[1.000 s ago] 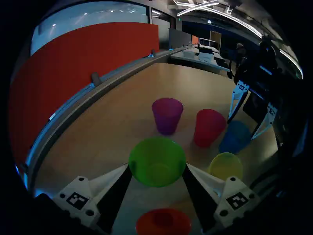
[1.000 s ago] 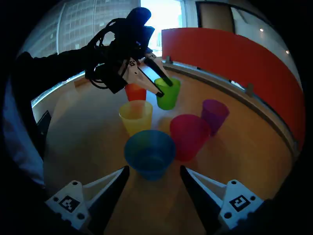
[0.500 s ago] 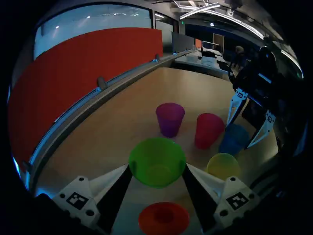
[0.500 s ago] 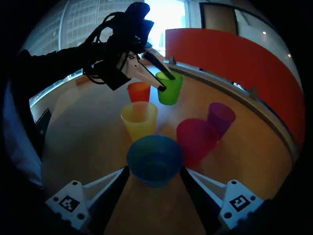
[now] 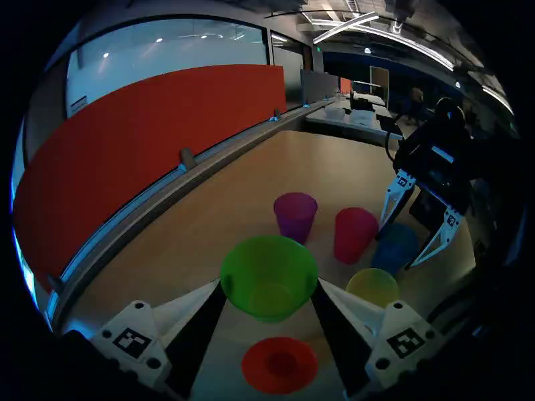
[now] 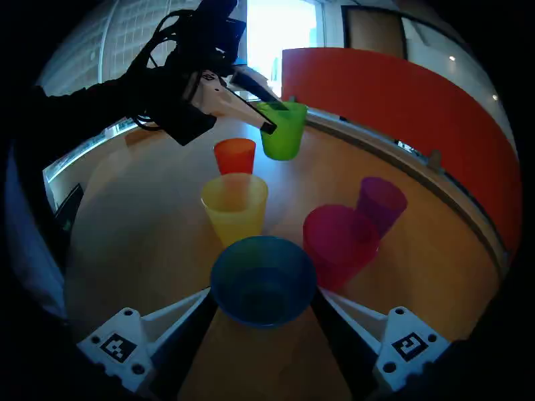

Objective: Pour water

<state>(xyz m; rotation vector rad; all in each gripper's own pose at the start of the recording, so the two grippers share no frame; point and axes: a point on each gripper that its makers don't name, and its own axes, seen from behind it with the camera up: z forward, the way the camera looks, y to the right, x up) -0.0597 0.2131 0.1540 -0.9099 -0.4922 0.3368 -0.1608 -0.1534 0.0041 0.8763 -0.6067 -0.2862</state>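
Note:
In the left gripper view my left gripper (image 5: 267, 282) is shut on a green cup (image 5: 269, 271), held above the wooden table (image 5: 221, 200). An orange cup (image 5: 279, 364) stands below it. In the right gripper view my right gripper (image 6: 262, 292) is shut on a blue cup (image 6: 262, 284), its mouth facing me. Beyond it stand a yellow cup (image 6: 234, 204) and the orange cup (image 6: 235, 155). The green cup (image 6: 283, 130) hangs in the left gripper (image 6: 277, 115) above the orange one. I cannot see water in any cup.
A magenta cup (image 6: 340, 244) and a purple cup (image 6: 380, 200) stand right of the blue one. A red partition wall (image 6: 401, 100) with a metal rail runs along the table's far edge. A person's dark sleeve (image 6: 87, 107) holds the left gripper.
The green cup has risen off the table and now hangs above the orange cup. The blue cup has come up too, closer between my right fingers.

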